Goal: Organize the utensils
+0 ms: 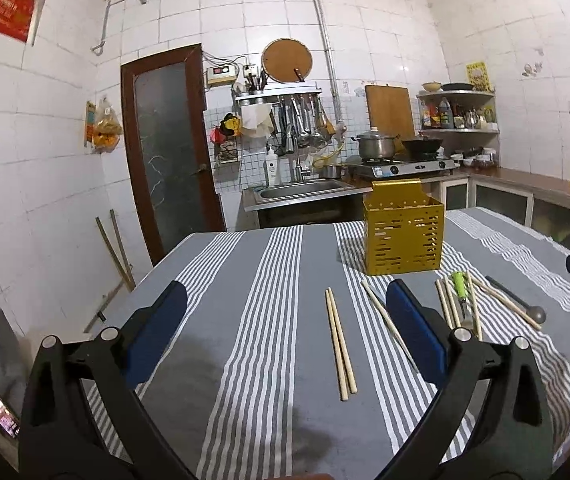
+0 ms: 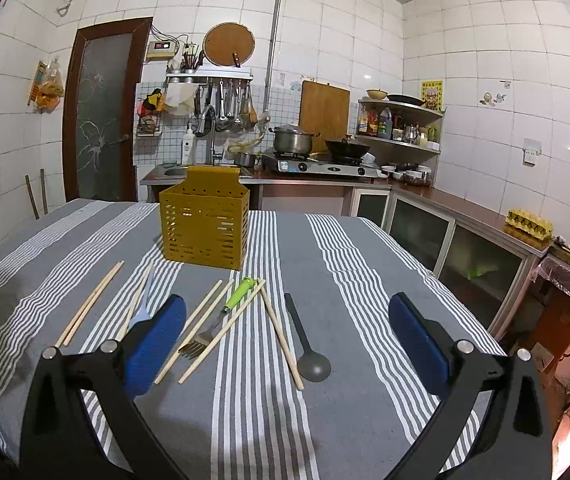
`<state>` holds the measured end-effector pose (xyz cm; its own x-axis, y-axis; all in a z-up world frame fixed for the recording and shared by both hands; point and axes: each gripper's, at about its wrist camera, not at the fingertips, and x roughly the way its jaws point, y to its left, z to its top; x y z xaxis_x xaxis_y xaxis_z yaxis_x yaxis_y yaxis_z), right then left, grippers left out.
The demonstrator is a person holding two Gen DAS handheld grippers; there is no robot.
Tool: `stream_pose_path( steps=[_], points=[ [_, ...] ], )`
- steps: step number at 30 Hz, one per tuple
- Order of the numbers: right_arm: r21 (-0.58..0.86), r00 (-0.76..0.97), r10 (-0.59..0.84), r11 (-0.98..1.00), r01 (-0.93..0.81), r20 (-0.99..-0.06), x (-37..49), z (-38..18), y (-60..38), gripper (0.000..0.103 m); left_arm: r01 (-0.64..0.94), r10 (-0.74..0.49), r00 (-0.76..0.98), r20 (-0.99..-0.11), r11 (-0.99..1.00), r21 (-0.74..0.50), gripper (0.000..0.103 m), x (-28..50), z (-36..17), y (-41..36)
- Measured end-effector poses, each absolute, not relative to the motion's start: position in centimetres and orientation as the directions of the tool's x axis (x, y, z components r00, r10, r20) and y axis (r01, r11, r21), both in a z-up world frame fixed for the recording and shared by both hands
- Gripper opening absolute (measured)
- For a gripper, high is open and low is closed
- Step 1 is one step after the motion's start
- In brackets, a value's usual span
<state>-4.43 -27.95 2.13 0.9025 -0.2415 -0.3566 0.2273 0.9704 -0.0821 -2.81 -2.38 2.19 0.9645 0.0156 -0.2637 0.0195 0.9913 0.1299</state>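
Hovering, both spread empty: left claw (image 1: pixel 285 320), right claw (image 2: pixel 285 328); wooden chopsticks (image 2: pixel 209 330), green-handled metal fork (image 2: pixel 221 316), grey spoon (image 2: pixel 309 356) lie loose before perforated yellow metal caddy (image 2: pixel 204 228), unsorted on striped-cloth worktop (image 2: pixel 365 300).

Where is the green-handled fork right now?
The green-handled fork lies flat on the striped tablecloth, in front of the yellow utensil holder, among loose chopsticks. In the right wrist view the dark spoon lies to its right.
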Motion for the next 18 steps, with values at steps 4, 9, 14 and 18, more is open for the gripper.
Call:
stream_pose_path(
  steps=[4,9,14,18],
  points=[
    [-0.08,0.902,-0.241,0.97,0.227,-0.357,-4.5,2.1,-27.9,0.099,0.013,0.014,0.964,-0.264,0.995,0.101,0.098,-2.8,2.3,-1.9],
    [-0.074,0.905,-0.238,0.971,0.227,-0.352,-4.7,2.1,-27.9,0.099,-0.009,0.041,0.967,-0.251,0.992,0.129,0.096,-2.8,2.9,-2.3],
    [-0.069,0.909,-0.229,0.973,0.219,-0.348,-4.8,2.5,-27.9,0.099,0.011,0.032,0.968,-0.248,0.985,0.172,0.094,-2.9,3.1,-3.7],
    [-0.067,0.911,-0.225,0.974,0.215,-0.347,-4.9,2.6,-28.2,0.099,0.025,0.015,0.966,-0.258,0.989,0.148,0.094,-2.9,2.9,-3.8]
  ],
)
